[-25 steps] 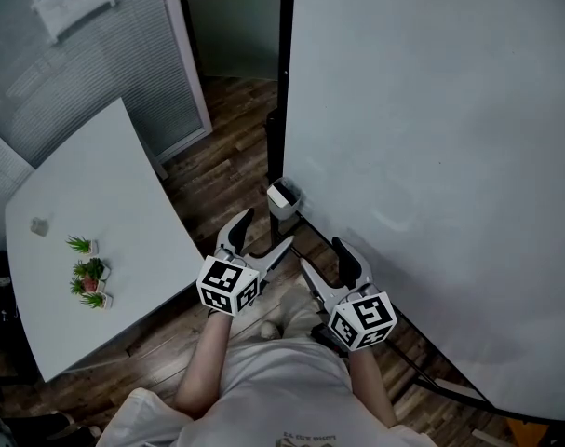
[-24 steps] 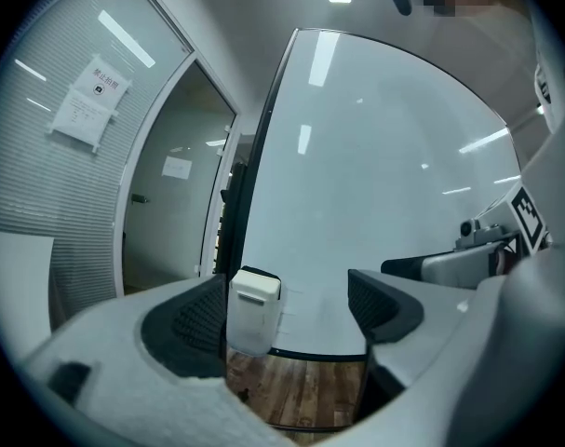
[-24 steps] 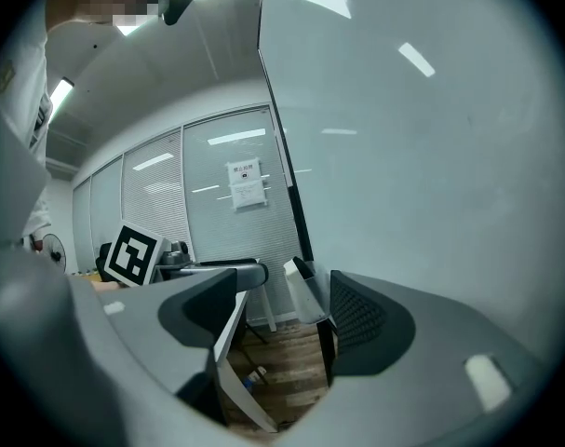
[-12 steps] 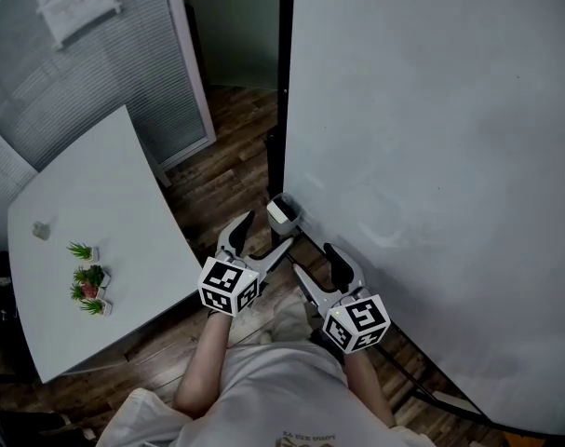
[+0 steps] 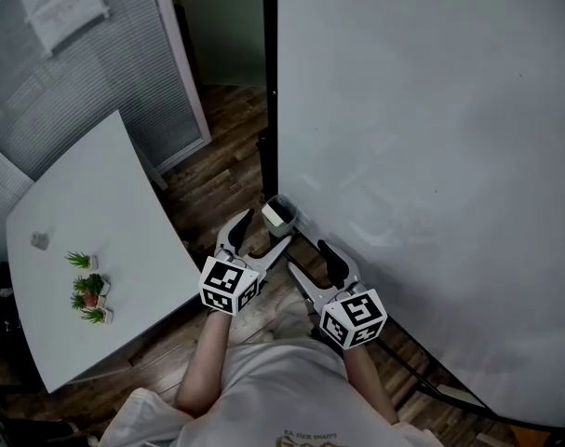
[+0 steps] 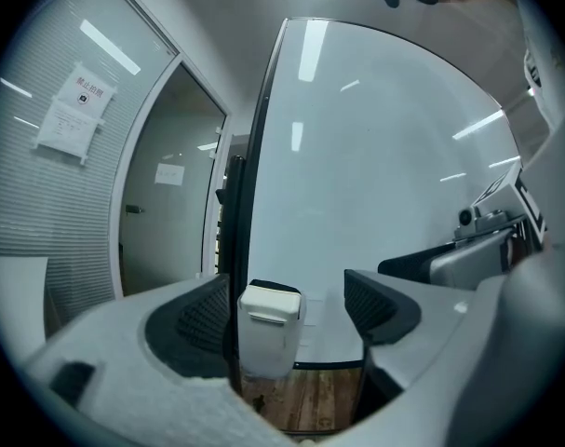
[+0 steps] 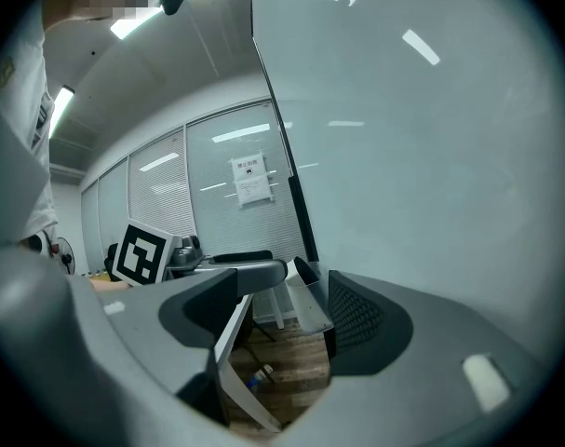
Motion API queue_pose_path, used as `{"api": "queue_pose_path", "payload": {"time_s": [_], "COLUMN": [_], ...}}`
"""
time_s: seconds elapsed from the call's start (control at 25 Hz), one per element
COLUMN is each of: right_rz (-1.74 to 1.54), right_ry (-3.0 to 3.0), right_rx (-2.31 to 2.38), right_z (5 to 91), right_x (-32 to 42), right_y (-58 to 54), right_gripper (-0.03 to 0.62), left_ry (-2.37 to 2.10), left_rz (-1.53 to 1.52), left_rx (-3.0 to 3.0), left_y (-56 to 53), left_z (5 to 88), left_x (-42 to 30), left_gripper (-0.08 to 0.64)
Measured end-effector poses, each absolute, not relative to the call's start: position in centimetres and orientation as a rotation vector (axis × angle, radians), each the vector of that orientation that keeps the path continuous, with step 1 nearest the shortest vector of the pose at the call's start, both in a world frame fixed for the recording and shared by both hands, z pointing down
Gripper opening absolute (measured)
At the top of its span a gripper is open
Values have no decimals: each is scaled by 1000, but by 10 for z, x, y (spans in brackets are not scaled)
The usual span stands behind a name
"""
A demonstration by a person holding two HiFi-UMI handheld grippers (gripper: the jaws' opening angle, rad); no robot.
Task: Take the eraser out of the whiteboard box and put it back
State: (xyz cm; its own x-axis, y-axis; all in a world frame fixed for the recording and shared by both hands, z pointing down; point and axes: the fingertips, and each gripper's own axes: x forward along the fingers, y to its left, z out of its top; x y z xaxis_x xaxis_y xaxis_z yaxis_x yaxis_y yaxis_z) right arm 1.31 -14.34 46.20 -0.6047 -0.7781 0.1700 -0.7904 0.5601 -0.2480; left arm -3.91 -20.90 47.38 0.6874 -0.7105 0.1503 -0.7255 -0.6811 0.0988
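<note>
A small white whiteboard box [image 5: 279, 214] hangs at the lower left corner of the big whiteboard [image 5: 431, 138]. In the left gripper view the box [image 6: 266, 331] stands just ahead, framed between the jaws, with a dark strip [image 6: 275, 288] at its top that may be the eraser. My left gripper [image 5: 262, 232] is open. Its jaws have just been closing a little, and the pads do not touch the box. My right gripper [image 5: 311, 260] is open and empty, just right of the left one and short of the box [image 7: 305, 302].
A white table [image 5: 124, 212] with small potted plants [image 5: 87, 287] stands close on the left. The whiteboard's black post [image 5: 270, 82] rises behind the box. A glass partition with blinds [image 5: 87, 73] is at the back, above a wooden floor [image 5: 217, 175].
Both grippers have moved a little toward the box, which now lies nearer the left gripper's fingertips. Nothing was taken hold of.
</note>
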Motion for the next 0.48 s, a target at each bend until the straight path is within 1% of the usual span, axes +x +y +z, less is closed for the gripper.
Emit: {"api": "queue_pose_path", "payload": {"time_s": [0.48], "right_rz": [470], "right_ry": [-2728], "right_rx": [1366], "right_z": [462], "right_x": [13], "right_y": [-150], "right_gripper": [305], "left_ry": [-1177], "left_rz": [190], "left_rx": [2769], "left_y": [-220], "left_z": [477], "left_x": [-37], "left_gripper": [354]}}
